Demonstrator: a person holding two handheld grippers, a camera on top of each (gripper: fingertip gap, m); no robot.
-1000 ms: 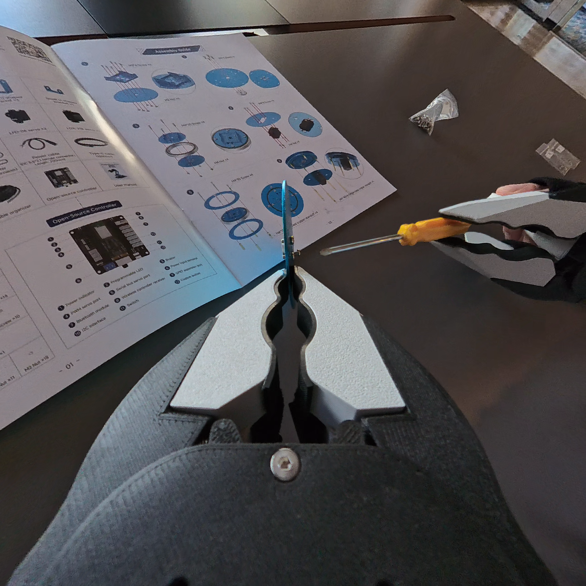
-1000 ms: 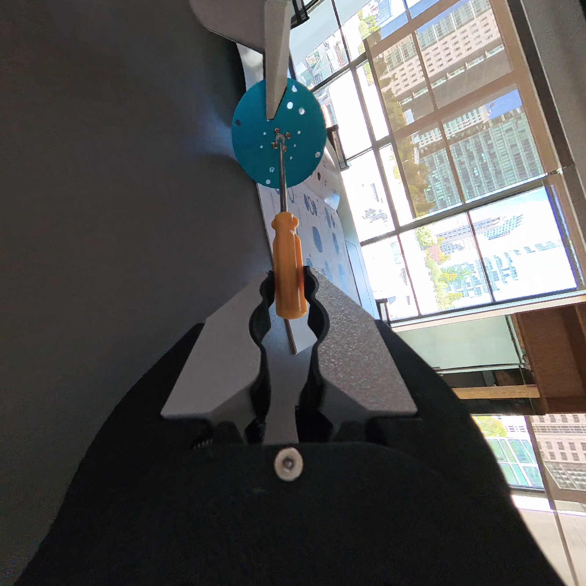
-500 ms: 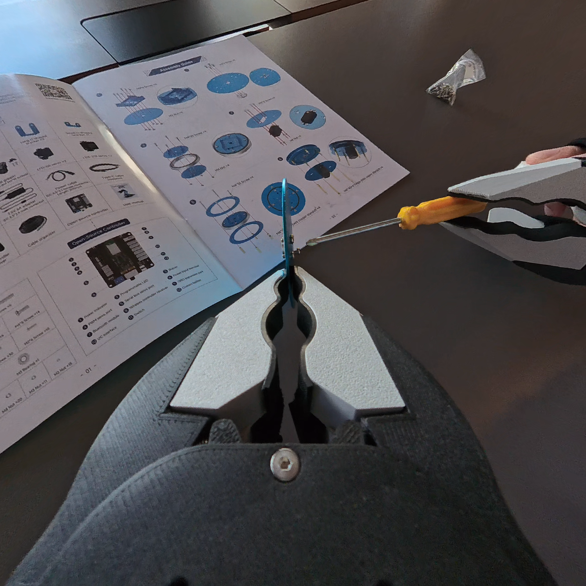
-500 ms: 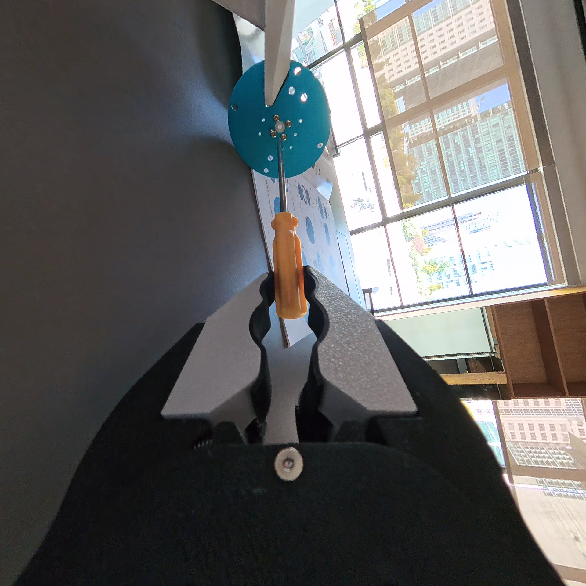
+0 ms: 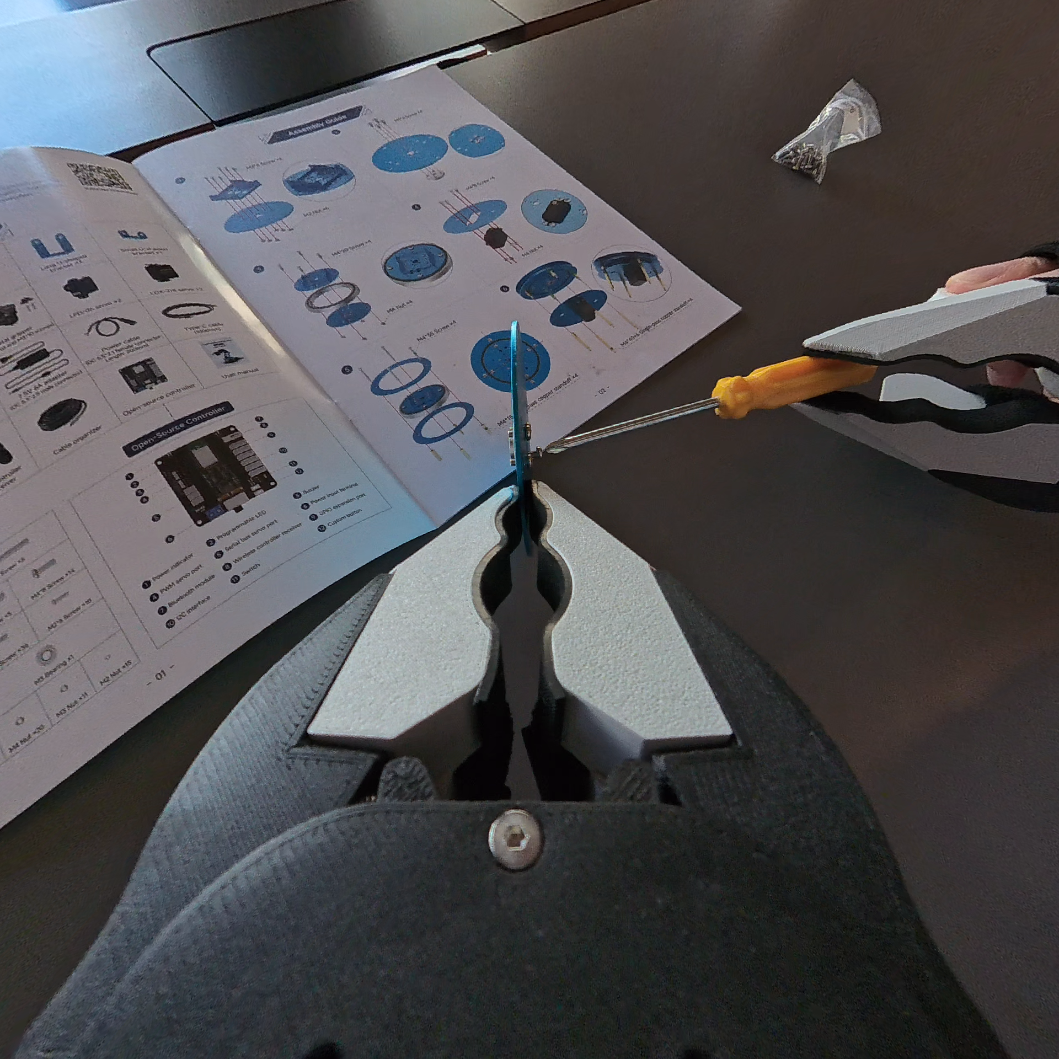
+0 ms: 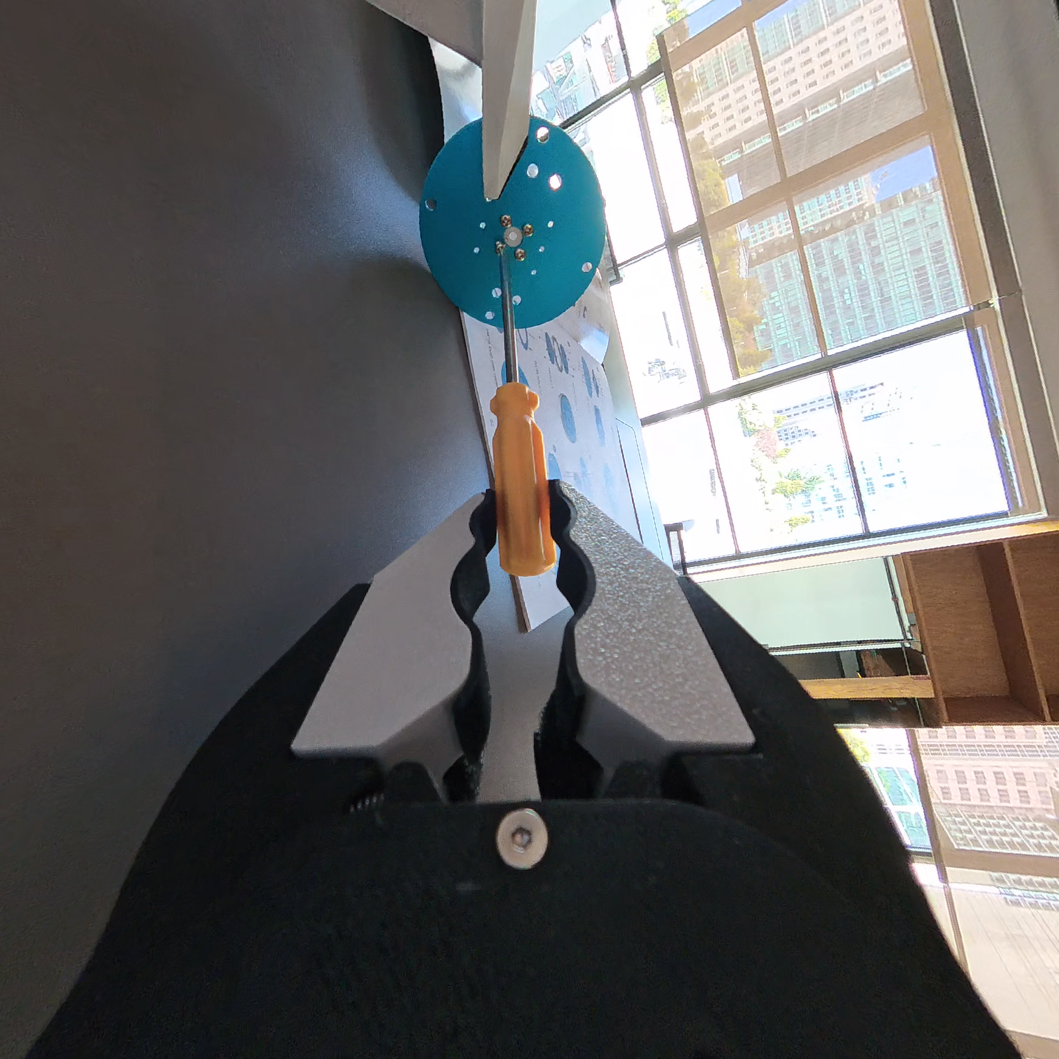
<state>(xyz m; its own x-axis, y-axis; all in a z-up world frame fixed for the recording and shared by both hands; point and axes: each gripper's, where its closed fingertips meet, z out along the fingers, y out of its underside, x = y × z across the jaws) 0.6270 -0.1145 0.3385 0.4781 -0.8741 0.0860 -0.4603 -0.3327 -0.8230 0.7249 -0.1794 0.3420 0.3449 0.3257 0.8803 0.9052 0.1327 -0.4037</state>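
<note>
My left gripper (image 5: 522, 493) is shut on a thin blue round plate (image 5: 517, 395) and holds it upright, edge-on, above the dark table (image 5: 802, 630). The plate also shows face-on in the right wrist view (image 6: 550, 258), with several small holes and brass screws near its centre. My right gripper (image 6: 520, 504) is shut on the handle of an orange screwdriver (image 6: 518, 475). It comes in from the right in the left wrist view (image 5: 848, 378). The screwdriver (image 5: 773, 387) has its tip at a screw near the plate's centre.
An open assembly booklet (image 5: 258, 355) lies on the table at the left. A small clear bag of screws (image 5: 825, 134) lies at the far right. A person's fingers (image 5: 985, 281) show behind the right gripper. Large windows (image 6: 831, 286) and a wooden shelf (image 6: 985, 624) fill the right wrist view. Across from one pair of fingers to the other is roughly 12 cm.
The screwdriver tip has closed in from a short way off to touch a screw near the plate's centre, shifting to another screw. The left gripper with the plate has drifted relative to the booklet.
</note>
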